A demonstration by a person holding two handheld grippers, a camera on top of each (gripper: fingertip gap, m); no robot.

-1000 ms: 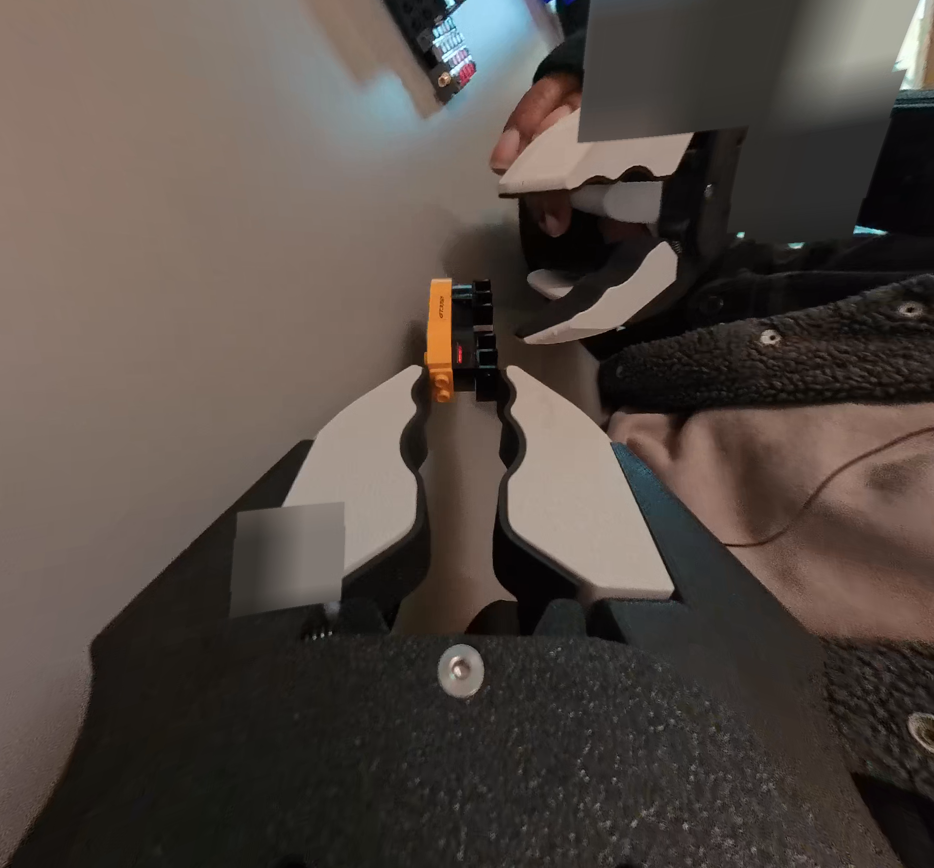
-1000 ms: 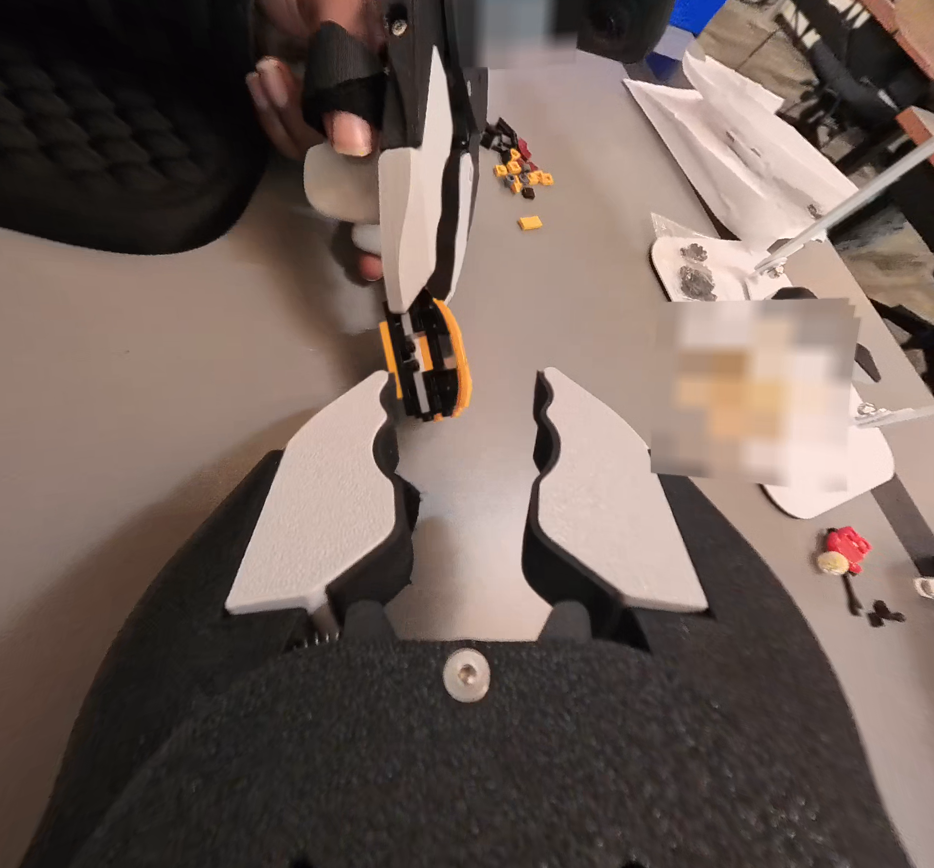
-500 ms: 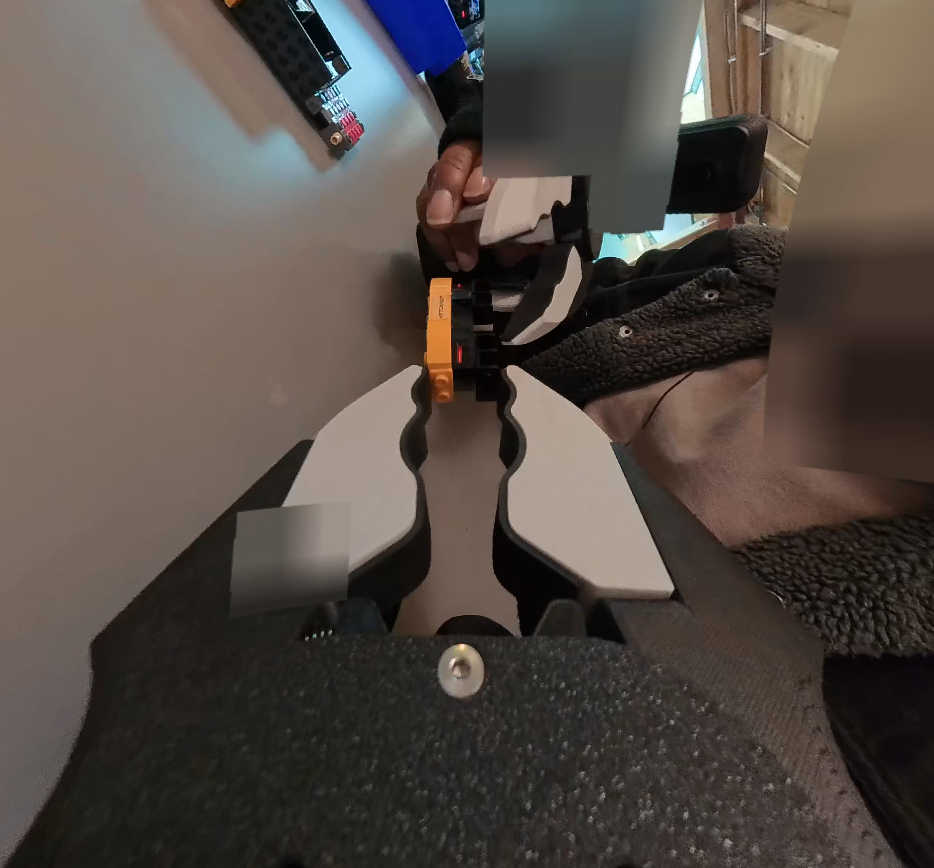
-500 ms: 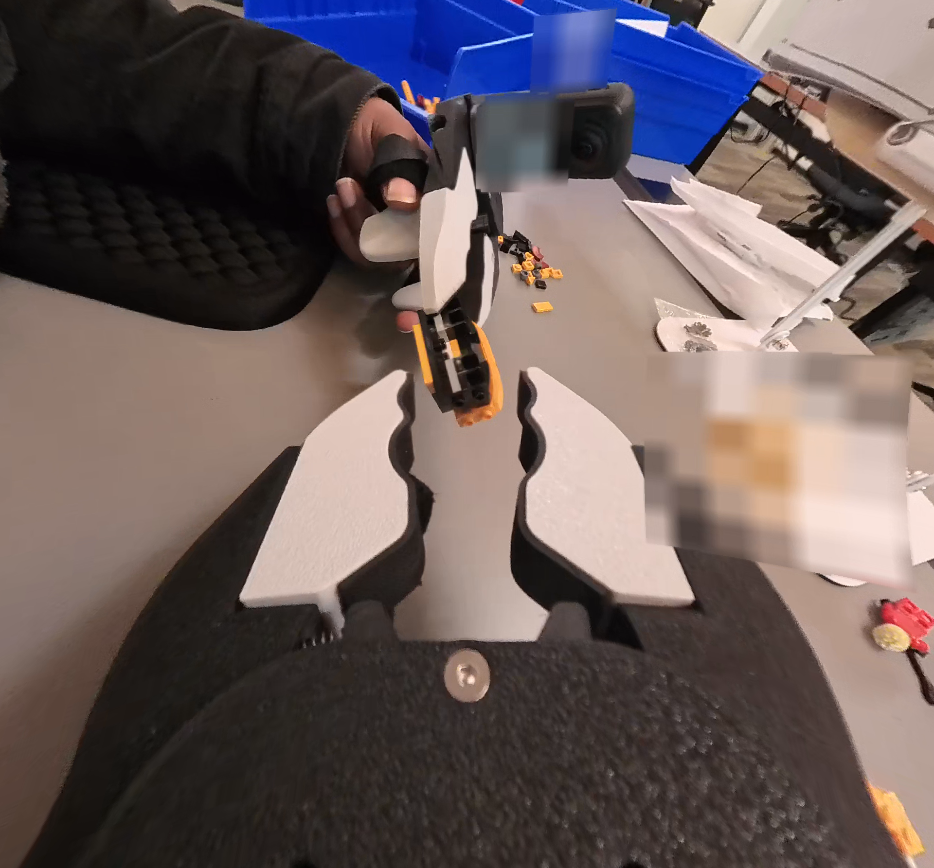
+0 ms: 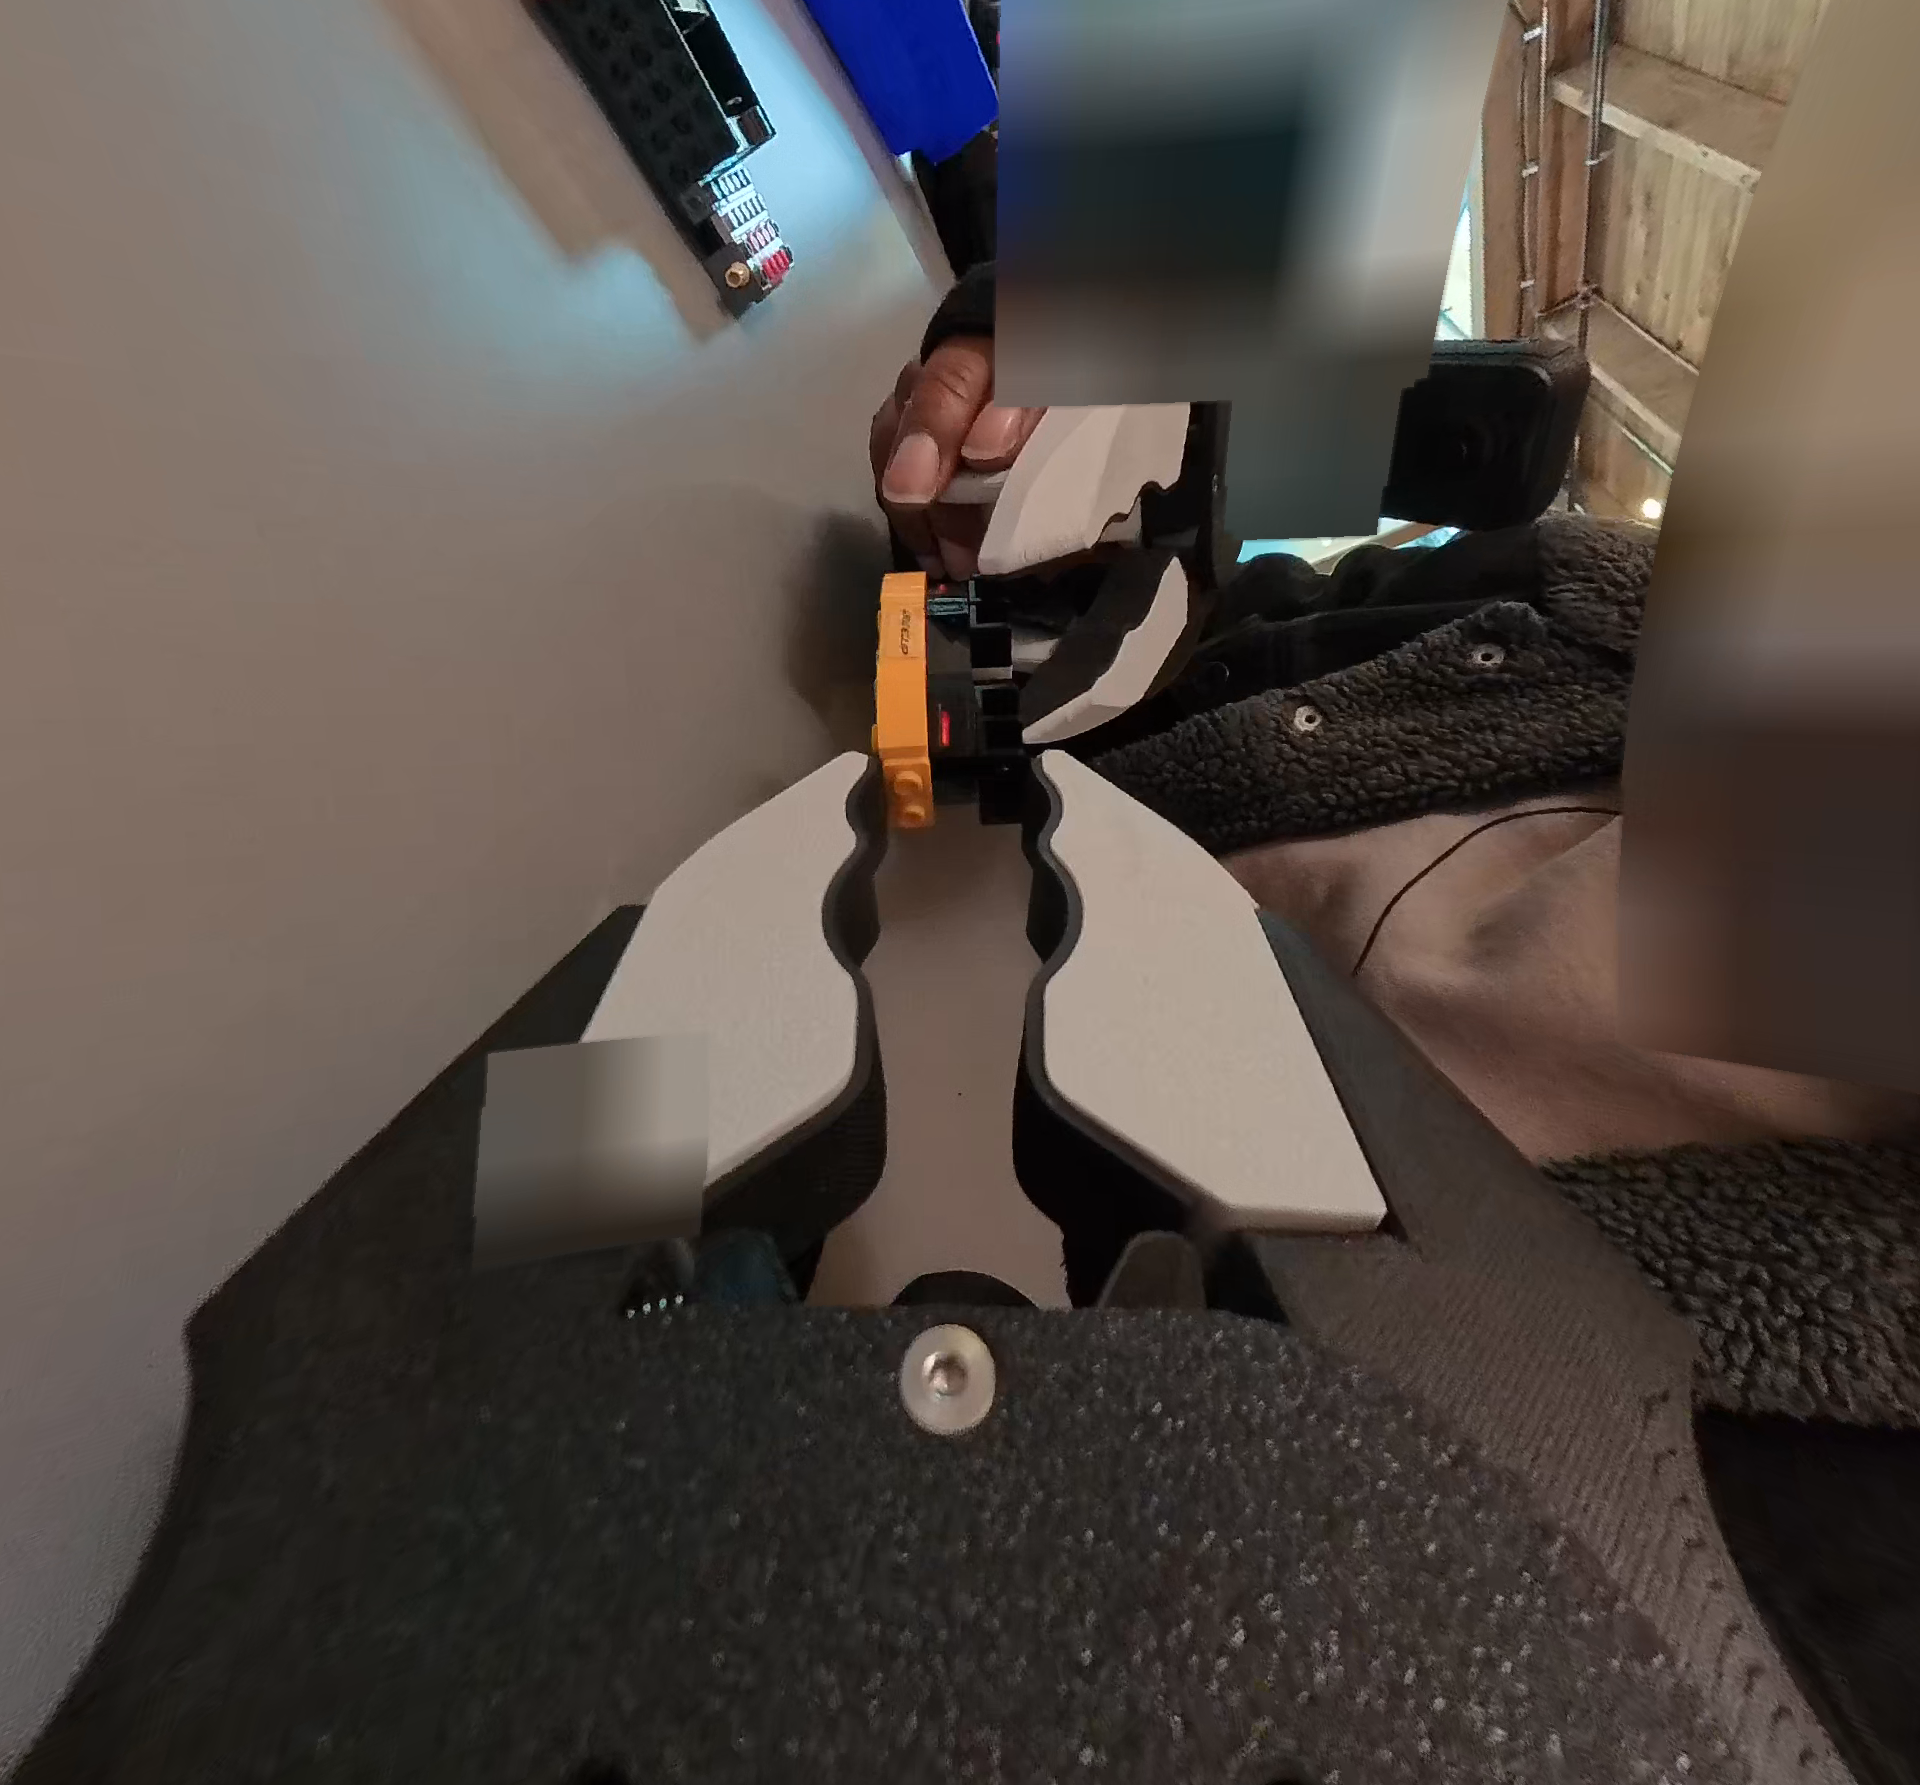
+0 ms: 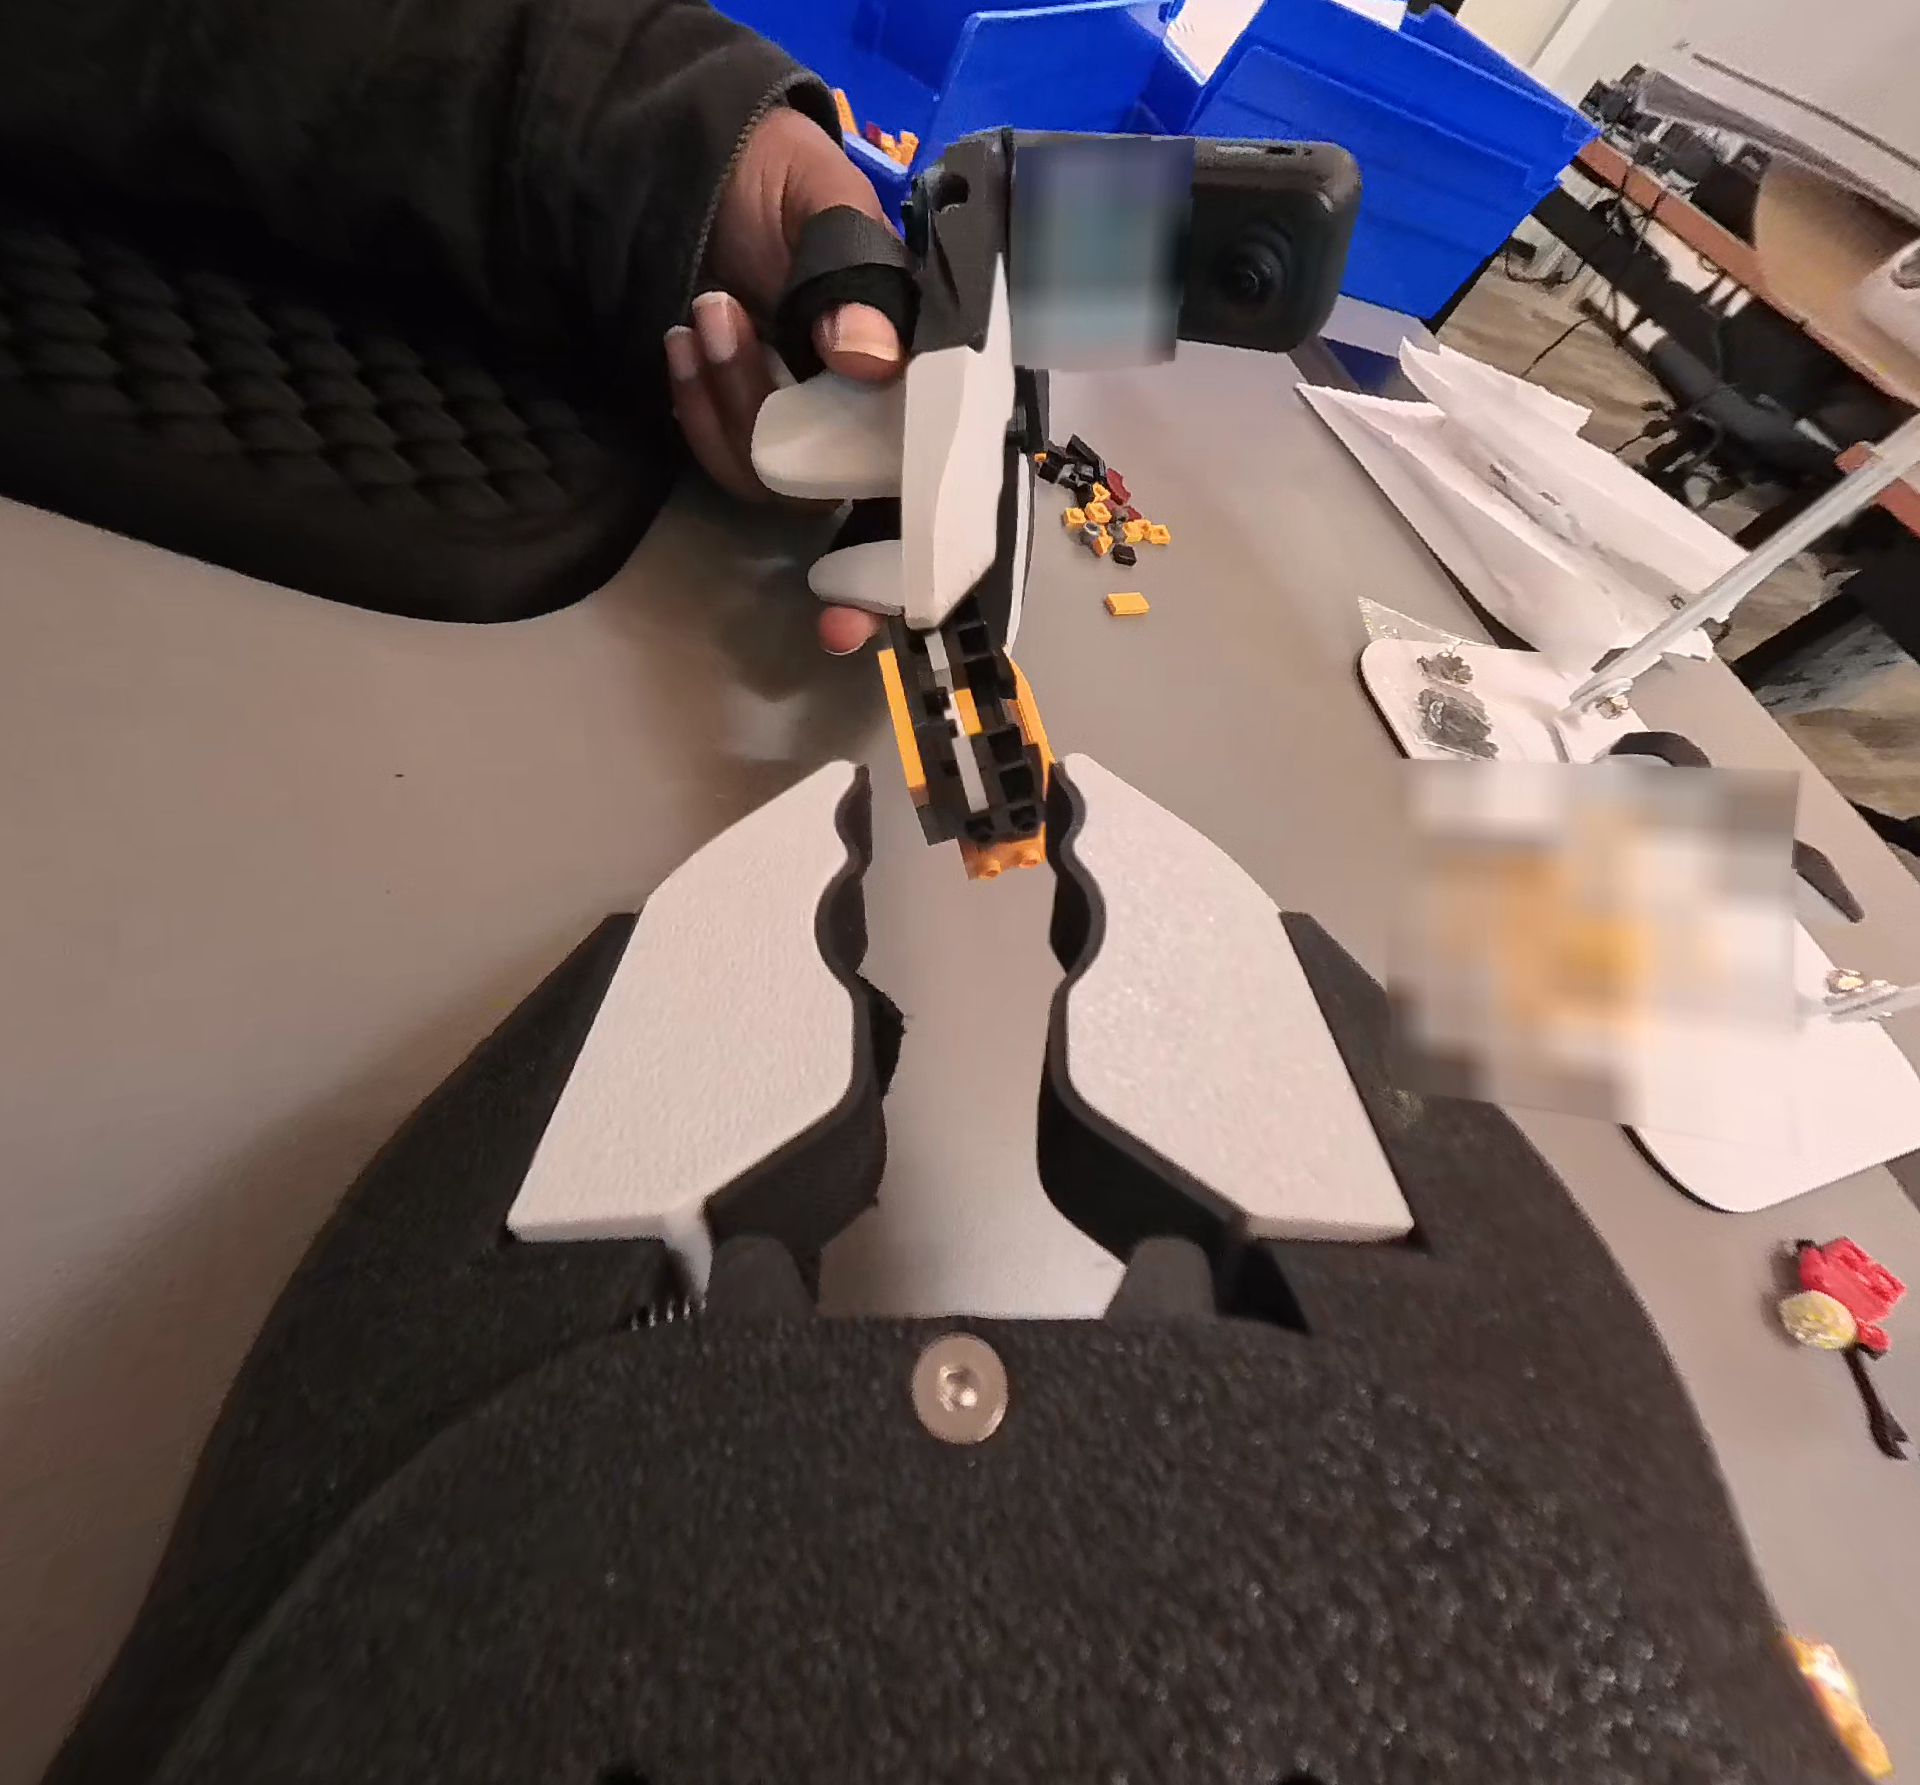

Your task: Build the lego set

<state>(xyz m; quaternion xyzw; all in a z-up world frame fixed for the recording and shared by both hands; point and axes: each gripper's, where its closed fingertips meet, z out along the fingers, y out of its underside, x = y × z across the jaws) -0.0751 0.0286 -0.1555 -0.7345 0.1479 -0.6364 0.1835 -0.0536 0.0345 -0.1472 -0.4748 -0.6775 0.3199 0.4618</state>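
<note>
A small orange and black lego assembly [image 5: 914, 696] is clamped between the fingertips of my left gripper [image 5: 951, 779], held above the grey table [image 5: 312, 696]. In the right wrist view the left gripper [image 6: 966, 623] comes down from above and holds the assembly [image 6: 966, 759] by its upper end. My right gripper [image 6: 961, 790] is open, with its jaws narrowed around the lower end of the assembly. Its right fingertip [image 6: 1081, 800] is against the piece and the left fingertip stands slightly apart. It also shows in the left wrist view [image 5: 1081, 613].
A larger black and orange lego build [image 5: 644, 73] lies on the table. Loose small pieces [image 6: 1112, 509] and one orange tile [image 6: 1127, 604] lie behind the grippers. Blue bins [image 6: 1039, 21] stand at the back. White sheets [image 6: 1507, 488] and a red piece [image 6: 1844, 1278] lie at the right. Less than 4 cm separates the two grippers' tips. Both grippers' tips are roughly 15 cm from the orange tile [image 6: 1127, 604].
My right gripper has moved in around the assembly and its jaws have narrowed. The left gripper has kept its hold and tilted the assembly's lower end toward the right gripper.
</note>
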